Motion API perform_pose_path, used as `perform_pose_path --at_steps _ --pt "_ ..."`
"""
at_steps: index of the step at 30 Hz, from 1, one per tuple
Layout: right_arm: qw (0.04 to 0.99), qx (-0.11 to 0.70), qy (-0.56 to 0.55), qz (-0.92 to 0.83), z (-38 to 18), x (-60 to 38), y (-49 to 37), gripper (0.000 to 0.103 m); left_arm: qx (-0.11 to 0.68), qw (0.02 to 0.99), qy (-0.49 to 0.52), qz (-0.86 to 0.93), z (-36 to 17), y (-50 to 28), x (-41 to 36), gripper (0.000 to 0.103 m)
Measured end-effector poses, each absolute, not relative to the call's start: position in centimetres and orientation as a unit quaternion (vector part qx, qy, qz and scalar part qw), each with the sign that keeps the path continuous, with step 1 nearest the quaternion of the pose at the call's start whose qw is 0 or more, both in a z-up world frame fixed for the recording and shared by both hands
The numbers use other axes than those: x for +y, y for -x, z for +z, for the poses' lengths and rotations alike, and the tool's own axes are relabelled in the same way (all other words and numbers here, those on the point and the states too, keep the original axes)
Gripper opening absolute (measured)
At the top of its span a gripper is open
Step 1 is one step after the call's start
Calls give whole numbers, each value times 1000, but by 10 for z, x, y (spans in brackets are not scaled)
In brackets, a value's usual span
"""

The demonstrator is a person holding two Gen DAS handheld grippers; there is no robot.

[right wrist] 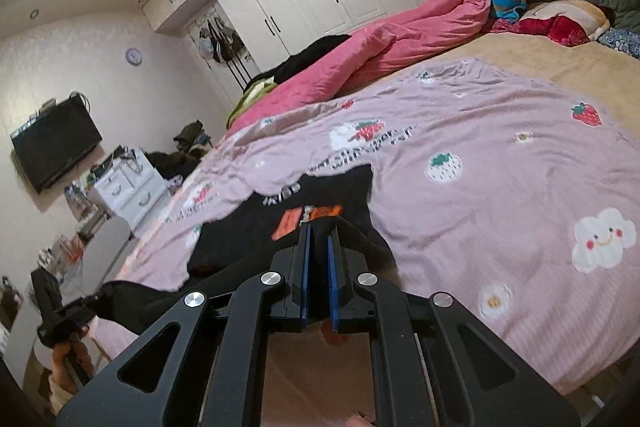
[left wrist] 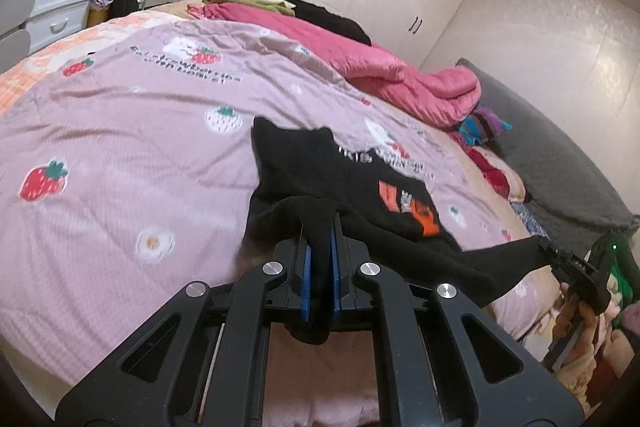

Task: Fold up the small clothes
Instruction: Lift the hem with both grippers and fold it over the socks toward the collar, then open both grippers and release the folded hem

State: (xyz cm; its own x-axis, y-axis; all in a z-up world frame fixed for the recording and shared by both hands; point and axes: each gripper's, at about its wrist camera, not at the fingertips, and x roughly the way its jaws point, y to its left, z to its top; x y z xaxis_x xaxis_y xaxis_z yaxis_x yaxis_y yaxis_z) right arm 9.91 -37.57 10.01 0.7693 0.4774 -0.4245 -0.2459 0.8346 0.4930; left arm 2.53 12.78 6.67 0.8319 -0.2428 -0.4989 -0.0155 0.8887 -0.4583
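Left gripper [left wrist: 320, 239] and right gripper [right wrist: 318, 239] each pinch an edge of the black T-shirt [left wrist: 360, 183] above the bed.

Both pairs of blue-padded jaws are nearly closed, with dark fabric bunched between them and hanging through the gap. The shirt is black with white lettering and an orange print on its front. Its near edge is lifted and stretched between the two tools, while the far part lies on the pink strawberry-print bedspread [left wrist: 120, 147]. A rolled pink quilt [right wrist: 400, 43] lies along the far side of the bed, well apart from the shirt.
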Motion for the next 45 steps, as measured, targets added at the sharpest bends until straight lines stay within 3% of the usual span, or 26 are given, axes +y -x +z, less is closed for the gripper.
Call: perform_pose_path --at_steps 23,45 --pt "931 282 -192 130 105 -339 -229 7 254 926 278 -32 77 -141 155 2" --pt "919 347 -160 99 40 -316 -300 8 309 920 241 10 25 -210 157 3"
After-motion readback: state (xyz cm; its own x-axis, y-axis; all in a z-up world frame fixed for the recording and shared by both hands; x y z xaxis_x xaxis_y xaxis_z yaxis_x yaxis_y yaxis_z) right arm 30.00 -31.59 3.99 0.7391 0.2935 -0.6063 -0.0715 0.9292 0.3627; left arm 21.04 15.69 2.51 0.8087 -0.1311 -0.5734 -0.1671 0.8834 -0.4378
